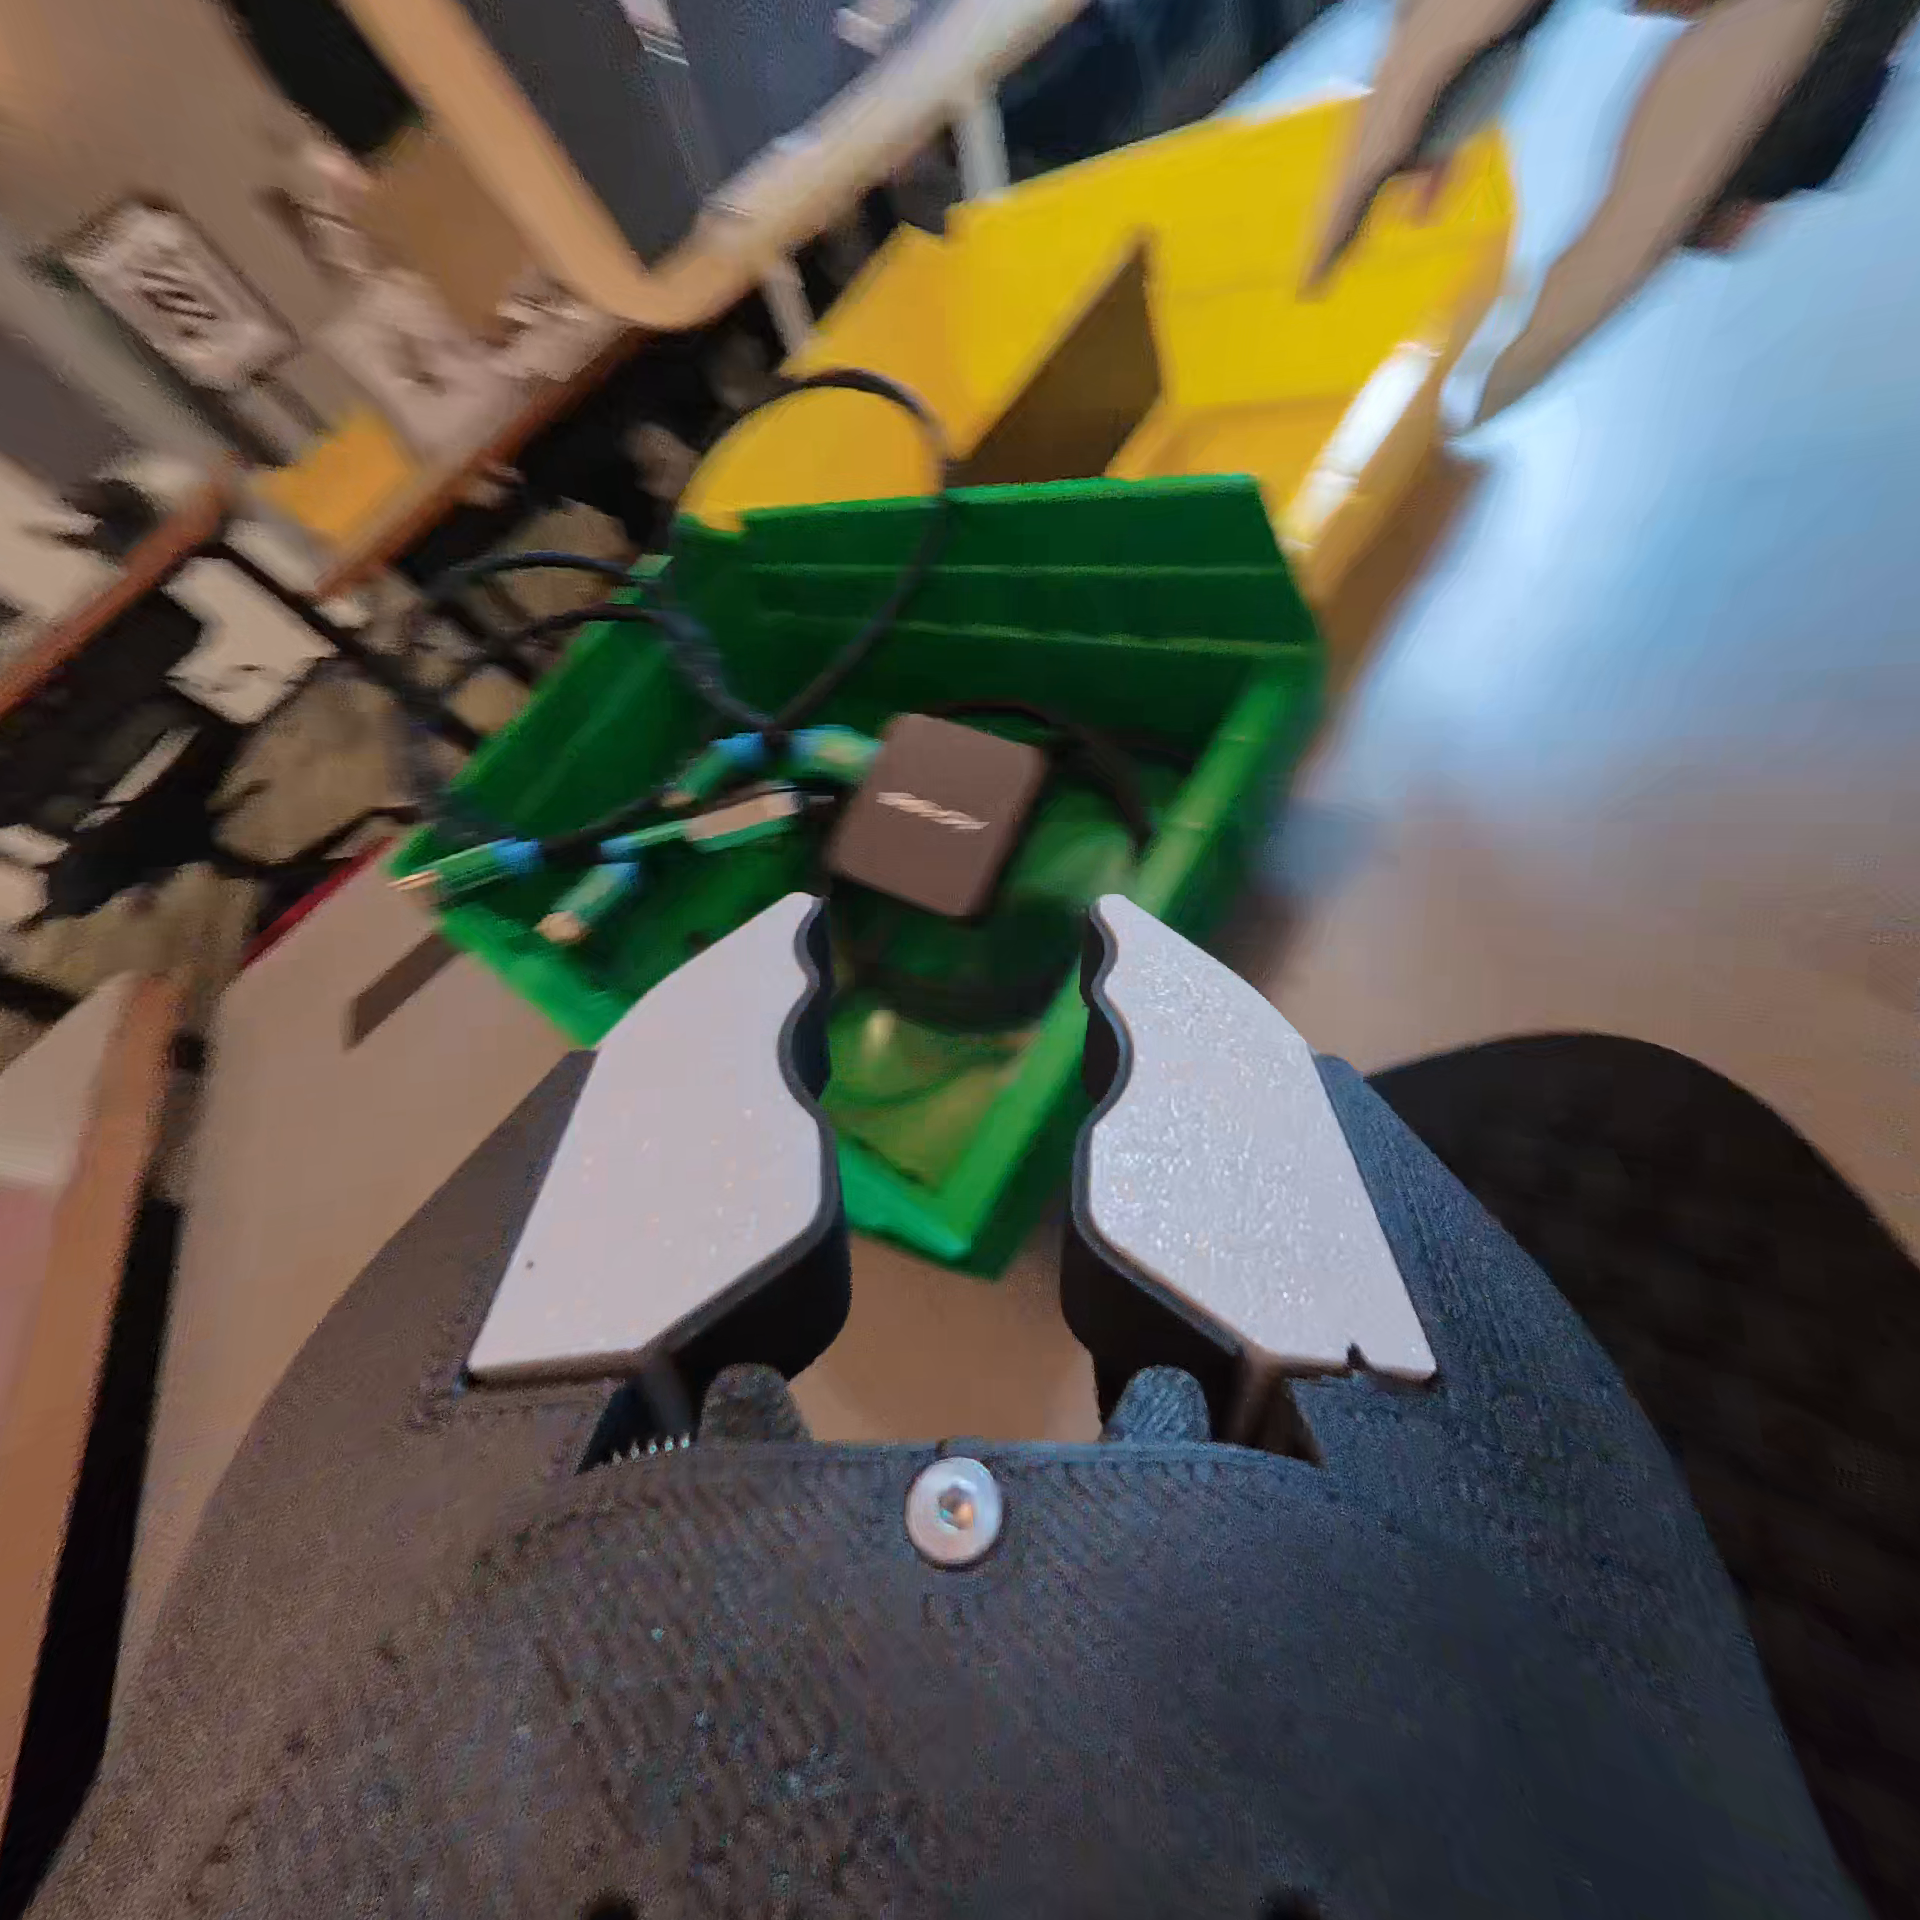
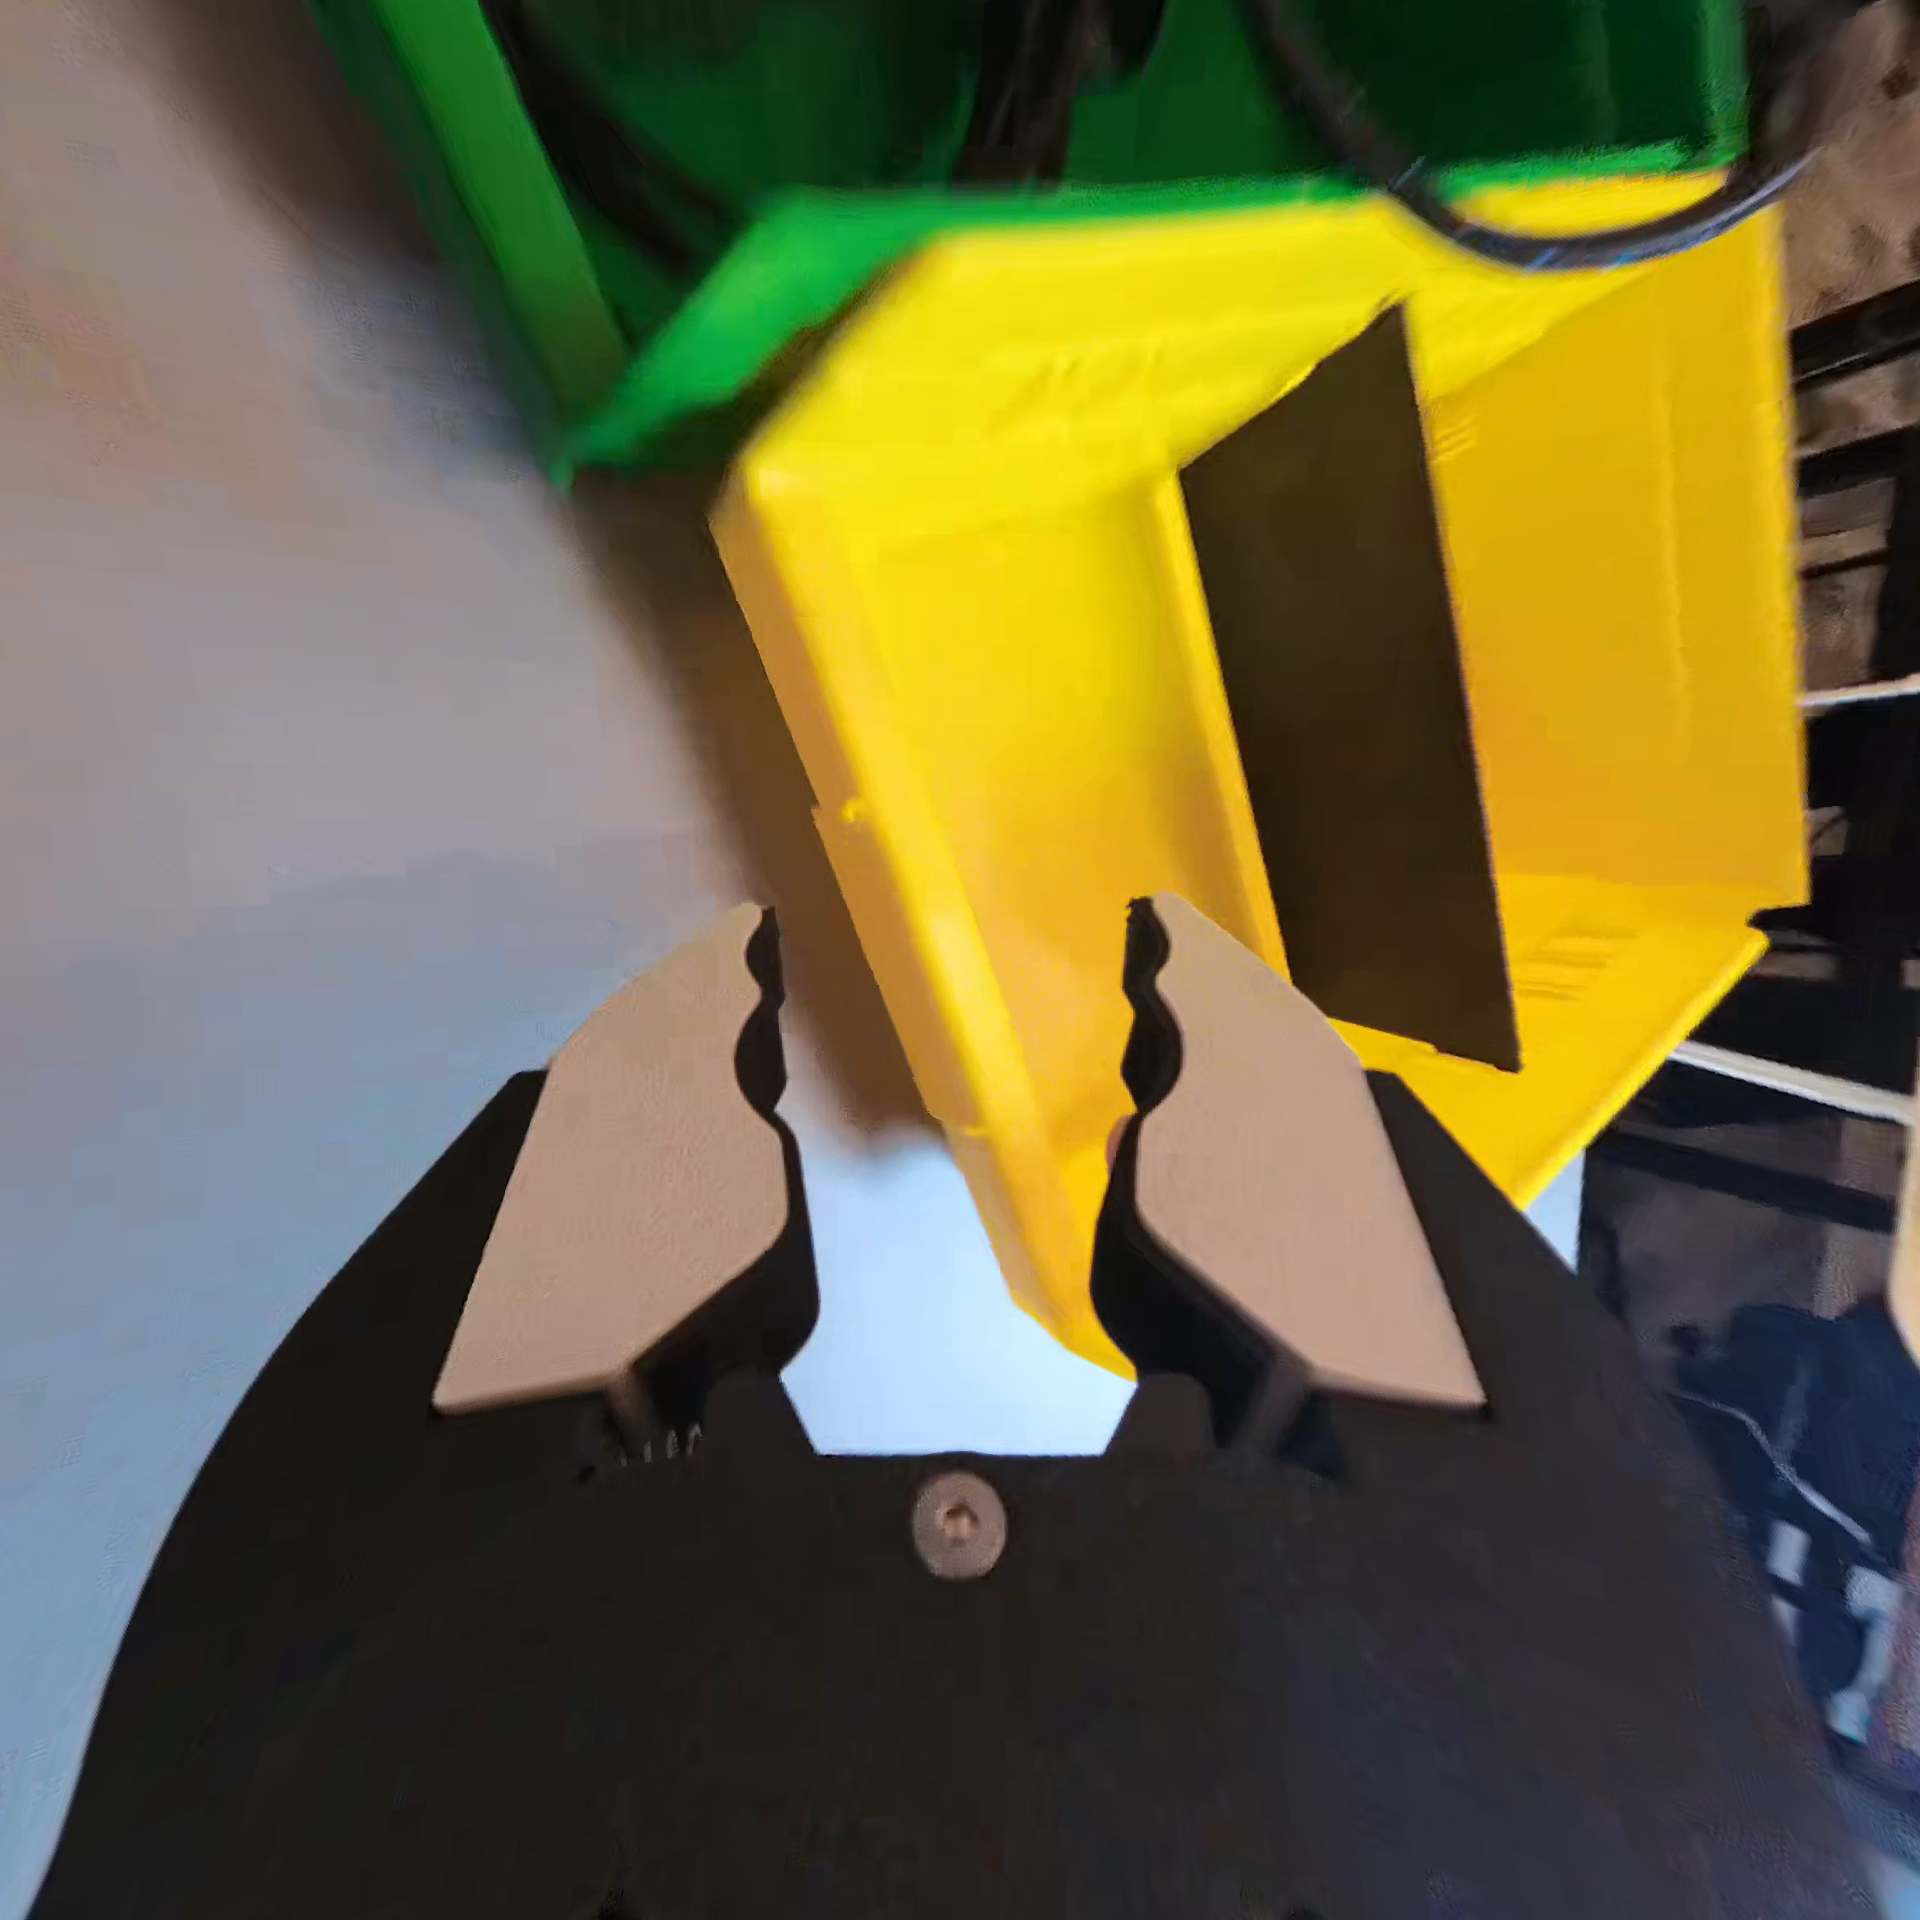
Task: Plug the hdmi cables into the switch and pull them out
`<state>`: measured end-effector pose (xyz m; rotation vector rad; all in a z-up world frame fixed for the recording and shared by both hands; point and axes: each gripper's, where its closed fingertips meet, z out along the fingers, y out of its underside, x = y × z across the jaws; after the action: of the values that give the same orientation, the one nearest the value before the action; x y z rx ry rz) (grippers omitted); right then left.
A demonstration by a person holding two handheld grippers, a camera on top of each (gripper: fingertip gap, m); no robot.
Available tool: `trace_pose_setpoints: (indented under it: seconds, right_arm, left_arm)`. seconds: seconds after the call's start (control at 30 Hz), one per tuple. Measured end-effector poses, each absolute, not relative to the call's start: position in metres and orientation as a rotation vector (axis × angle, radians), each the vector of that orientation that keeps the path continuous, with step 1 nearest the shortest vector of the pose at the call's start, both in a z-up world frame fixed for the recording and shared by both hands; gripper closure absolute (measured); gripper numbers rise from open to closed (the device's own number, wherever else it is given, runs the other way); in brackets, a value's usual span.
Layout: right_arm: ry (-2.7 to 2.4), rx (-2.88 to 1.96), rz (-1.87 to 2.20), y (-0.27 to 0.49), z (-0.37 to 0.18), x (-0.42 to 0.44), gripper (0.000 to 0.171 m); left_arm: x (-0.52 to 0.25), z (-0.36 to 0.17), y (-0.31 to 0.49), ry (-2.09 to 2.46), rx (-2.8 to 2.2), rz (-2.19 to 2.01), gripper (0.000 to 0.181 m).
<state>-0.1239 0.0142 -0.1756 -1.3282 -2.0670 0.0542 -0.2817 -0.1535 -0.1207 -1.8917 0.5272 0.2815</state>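
A dark grey switch box (image 1: 940, 821) lies in a green bin (image 1: 1039, 613). Several black cables with green and blue plugs (image 1: 613, 842) lie across the bin's left rim, and black cable loops (image 1: 904, 436) rise behind. My left gripper (image 1: 954, 914) is open and empty, just in front of and above the switch. My right gripper (image 2: 951, 914) is open and empty, its fingers either side of the near wall of a yellow bin (image 2: 997, 665). The green bin (image 2: 727, 281) shows behind it with black cables (image 2: 1538, 239). Both views are blurred.
The yellow bin (image 1: 1247, 312) stands behind the green one and holds a dark flat panel (image 1: 1101, 374). Both bins sit on a pale table (image 1: 1662, 623). A person's arms (image 1: 1558, 156) show at the far right. Shelves and clutter lie past the table's left edge (image 1: 156, 571). Some 25 centimeters of space lies between my two pairs of fingers.
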Motion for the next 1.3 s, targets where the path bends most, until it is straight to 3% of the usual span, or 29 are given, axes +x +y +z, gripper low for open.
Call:
trace_pose_setpoints:
  seconds: [0.03,0.23,0.3,0.63,1.07,1.13,1.3]
  right_arm:
    - [-2.125,-1.322,0.001,0.023,-0.187,-0.124,0.108]
    - [-2.277,-1.248,-0.104,0.031,-0.231,-0.130,0.140]
    - [-2.271,-1.301,-0.111,0.027,-0.230,-0.118,0.140]
    - [-2.032,-1.593,-0.146,-0.006,-0.225,0.019,0.140]
    - [-1.752,-1.762,-0.361,0.109,-0.227,0.085,0.140]
    - [-1.650,-1.756,-0.374,0.122,-0.221,0.089,0.132]
    - [-1.430,-1.699,0.132,0.086,-0.181,0.063,0.125]
  left_arm:
    - [-0.266,-0.132,-0.150,0.613,-1.949,0.263,0.135]
    - [-0.252,-0.209,-0.112,0.995,-2.144,0.475,0.135]
    - [-0.254,-0.222,-0.106,1.025,-2.177,0.442,0.147]
    - [-0.246,-0.223,-0.106,1.063,-2.115,0.432,0.149]
    - [-0.262,-0.223,-0.058,0.939,-2.155,0.460,0.148]
    - [-0.275,-0.222,-0.046,0.886,-2.150,0.478,0.146]
    - [-0.294,-0.205,-0.046,0.727,-2.135,0.438,0.139]
